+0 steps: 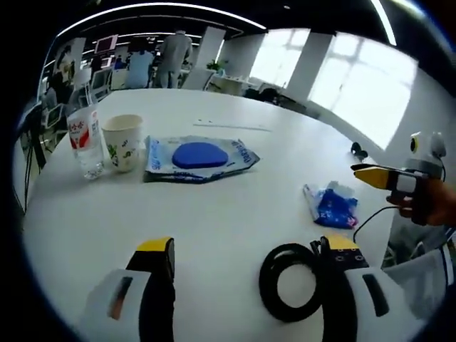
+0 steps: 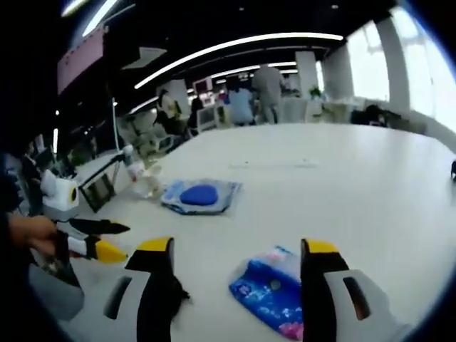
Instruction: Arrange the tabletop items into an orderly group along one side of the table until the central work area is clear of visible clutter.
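Both grippers (image 1: 246, 256) (image 2: 235, 256) apart | left view: cable ring (image 1: 288, 283) | right: tissue pack (image 2: 274, 288)

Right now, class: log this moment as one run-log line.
left gripper: open, beside black cable coil | right gripper: open, over blue packet | table centre: cluttered

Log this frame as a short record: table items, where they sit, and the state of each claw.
surface: white table
far group: water bottle, paper cup and flat blue-and-white packet side by side
loose items: blue tissue pack, apart from the group; black cable coil by the left claw
left claw: open, holding nothing, coil touching its right jaw
right claw: open, holding nothing, tissue pack between and ahead of its jaws
background: people standing in an office, bright windows
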Demonstrator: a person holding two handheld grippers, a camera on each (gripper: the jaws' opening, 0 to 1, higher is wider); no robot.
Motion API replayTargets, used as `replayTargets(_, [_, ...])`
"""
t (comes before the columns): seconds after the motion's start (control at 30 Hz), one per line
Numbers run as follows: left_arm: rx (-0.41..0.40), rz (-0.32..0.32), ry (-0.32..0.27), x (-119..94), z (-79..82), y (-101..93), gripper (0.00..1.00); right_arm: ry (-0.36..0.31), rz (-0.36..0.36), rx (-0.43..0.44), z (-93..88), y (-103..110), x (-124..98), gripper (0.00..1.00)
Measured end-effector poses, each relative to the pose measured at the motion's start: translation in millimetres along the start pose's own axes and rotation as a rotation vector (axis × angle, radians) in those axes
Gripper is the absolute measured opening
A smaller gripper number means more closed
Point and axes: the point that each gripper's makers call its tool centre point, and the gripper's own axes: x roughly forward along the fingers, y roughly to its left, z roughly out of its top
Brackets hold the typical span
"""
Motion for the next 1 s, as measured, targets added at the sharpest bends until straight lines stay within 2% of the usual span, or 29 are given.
replayTargets(0.07, [0.031,0.065,0.006,-0.8,-0.2,7.9,0.99,-0.012,-0.01,0.011,-1.1,-3.2,-5.3,0.72])
replayTargets(0.13, [0.038,0.054,0.019,0.4,-3.5,3.0,0.99,-0.038,-0.03,0.03,-2.2,-8.8,-11.6,0.73])
replayTargets(0.23, [0.04,0.045,0.024,1.4,-5.2,-3.6,0.99,-0.029,-0.065,0.048,-10.8,-20.0,-20.7,0.8])
replayTargets(0.47, [0.039,0.002,0.028,9.4,-9.0,-27.0,0.99,-0.04,-0.123,0.069,-16.4,-39.6,-40.1,0.87])
replayTargets(0.57, [0.046,-0.006,0.036,13.1,-11.0,-34.1,0.99,-0.065,-0.13,0.113,-16.0,-44.3,-47.8,0.94])
replayTargets(0.73, [0.054,-0.026,0.043,19.3,-8.9,-48.4,0.99,-0.064,-0.166,0.154,-24.2,-56.2,-55.4,1.0])
replayTargets(1.0, [0.081,-0.059,0.048,32.3,-2.3,-66.7,0.99,-0.062,-0.176,0.202,-38.9,-61.8,-66.3,1.0])
